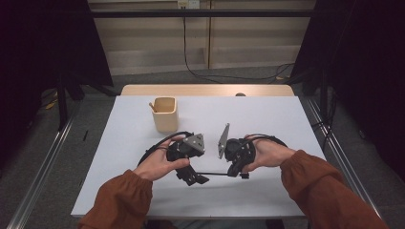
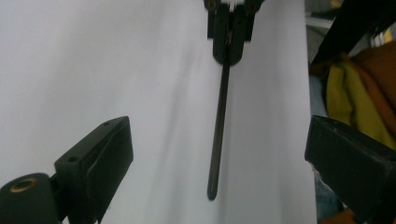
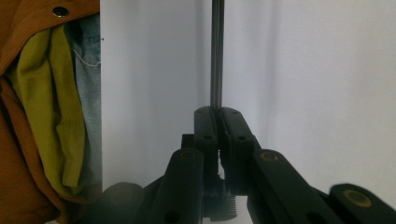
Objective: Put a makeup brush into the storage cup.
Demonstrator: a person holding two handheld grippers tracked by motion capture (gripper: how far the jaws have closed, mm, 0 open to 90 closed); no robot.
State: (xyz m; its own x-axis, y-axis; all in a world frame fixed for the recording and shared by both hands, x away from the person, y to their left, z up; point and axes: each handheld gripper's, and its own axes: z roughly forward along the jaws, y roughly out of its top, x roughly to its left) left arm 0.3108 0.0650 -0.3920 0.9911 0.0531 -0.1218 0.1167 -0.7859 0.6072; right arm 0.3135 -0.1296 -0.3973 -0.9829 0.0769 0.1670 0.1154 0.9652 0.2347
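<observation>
A thin black rod (image 1: pixel 215 173) hovers just over the white table (image 1: pixel 267 119) between my two grippers. My right gripper (image 1: pixel 237 172) is shut on one end of it; in the right gripper view the jaws (image 3: pixel 217 114) meet around the rod (image 3: pixel 216 51), which runs straight away from them. My left gripper (image 1: pixel 198 180) faces it with jaws open wide. In the left gripper view the rod's free end (image 2: pixel 219 130) lies in the gap of my left gripper (image 2: pixel 215 154), clear of both pads, and the right gripper (image 2: pixel 228 37) holds its far end.
A tan square cup (image 1: pixel 165 114) with a wooden stick (image 1: pixel 152 106) in it stands behind the left hand. A wooden board (image 1: pixel 205 89) borders the table's far edge. Orange sleeves (image 1: pixel 119 195) come in from the near edge. Metal rails (image 1: pixel 43 162) flank the table.
</observation>
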